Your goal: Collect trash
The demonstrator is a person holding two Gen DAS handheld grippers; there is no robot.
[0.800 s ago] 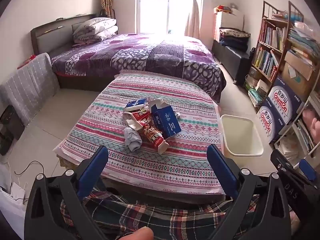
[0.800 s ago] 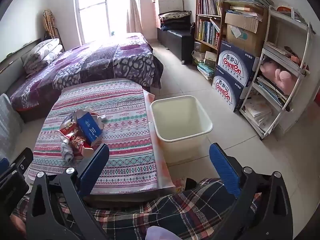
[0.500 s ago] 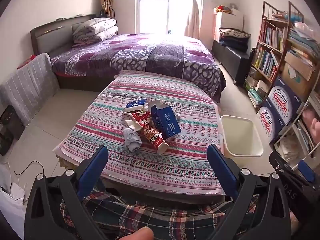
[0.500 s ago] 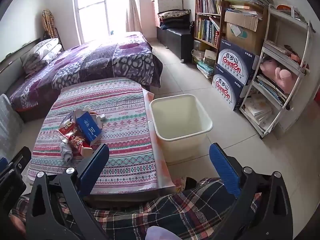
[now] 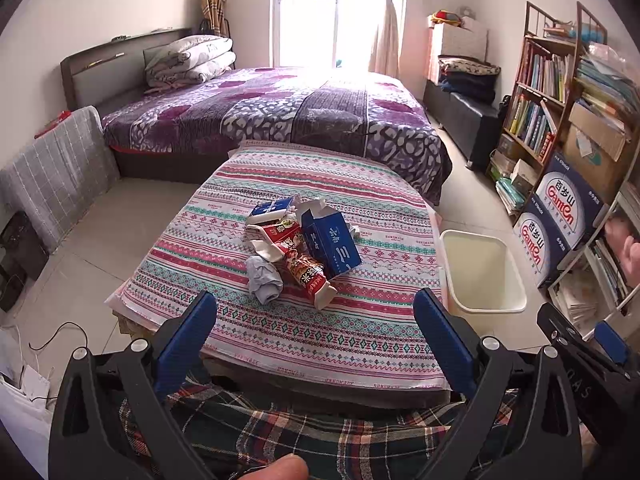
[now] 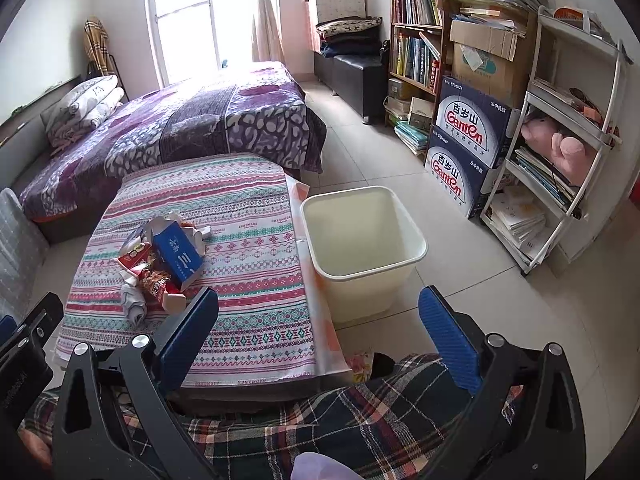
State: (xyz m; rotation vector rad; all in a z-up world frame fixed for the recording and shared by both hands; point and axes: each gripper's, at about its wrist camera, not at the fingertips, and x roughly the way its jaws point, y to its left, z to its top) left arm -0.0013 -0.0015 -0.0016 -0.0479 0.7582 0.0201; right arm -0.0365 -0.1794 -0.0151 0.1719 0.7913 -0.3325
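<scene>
Blue carton [image 5: 331,242] sits on top of the trash pile [image 5: 296,248], mid-desk, on the striped cloth [image 5: 360,344]. Under and beside it: a red snack wrapper [image 5: 306,274], a grey crumpled wad [image 5: 262,278] at the near edge, white paper scraps and a smaller blue box [image 5: 270,207] at the far side. Cream bin [image 6: 362,240] stands on the floor just beside the desk's right edge, looks empty.

Step in hand, my read: first reach, nothing picked yet. Best bet is one loose piece at a time; the grey wad or the wrapper's near end is closest, the carton is the easiest rigid grab across its narrow faces. Come down over the pile, close fully, carry right to the bin and release above its mouth. Avoid pinching the cloth.

Left hand-held gripper [image 5: 316,320] jaws spread wide, nothing between them, hanging short of the pile. Right hand-held gripper [image 6: 320,320] same: fully spread, empty, touching nothing, bin ahead of it.
</scene>
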